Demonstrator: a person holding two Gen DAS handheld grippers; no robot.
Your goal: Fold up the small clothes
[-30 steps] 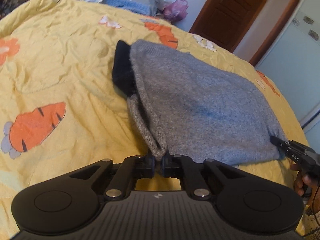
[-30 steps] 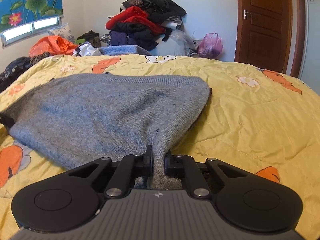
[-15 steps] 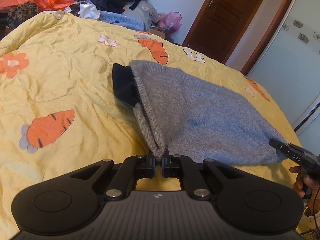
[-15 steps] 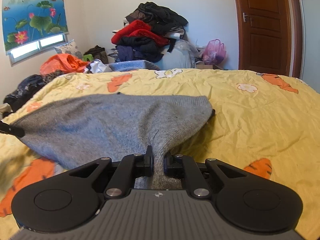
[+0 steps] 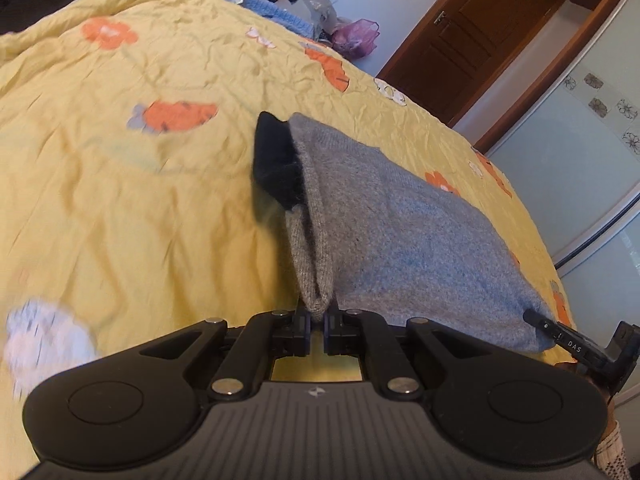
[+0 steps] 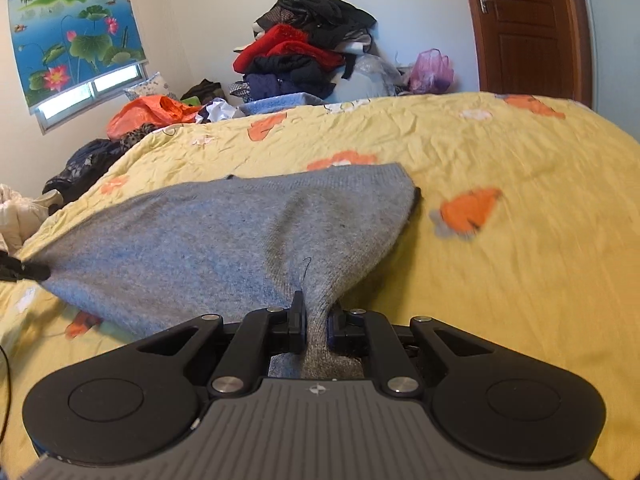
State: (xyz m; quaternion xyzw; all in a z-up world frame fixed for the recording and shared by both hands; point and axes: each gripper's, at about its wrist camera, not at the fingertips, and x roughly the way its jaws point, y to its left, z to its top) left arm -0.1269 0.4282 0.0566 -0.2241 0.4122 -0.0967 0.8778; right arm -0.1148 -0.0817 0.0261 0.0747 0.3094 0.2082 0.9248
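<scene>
A grey knit garment with a black part at its far end hangs stretched above the yellow bedspread. My left gripper is shut on one near corner of it. The right gripper shows at the far right of the left wrist view, holding the other corner. In the right wrist view the same grey garment spreads to the left, with my right gripper shut on its bunched corner. The left gripper's tip pokes in at the left edge there.
A tall pile of clothes stands beyond the bed's far edge, with an orange bag and a pink bag nearby. A brown door is at the back right. A sliding wardrobe panel flanks the bed.
Both grippers have lifted and carried the grey garment, still stretched between them, farther over the bed. The bedspread is blurred from the motion. Both grips are unchanged.
</scene>
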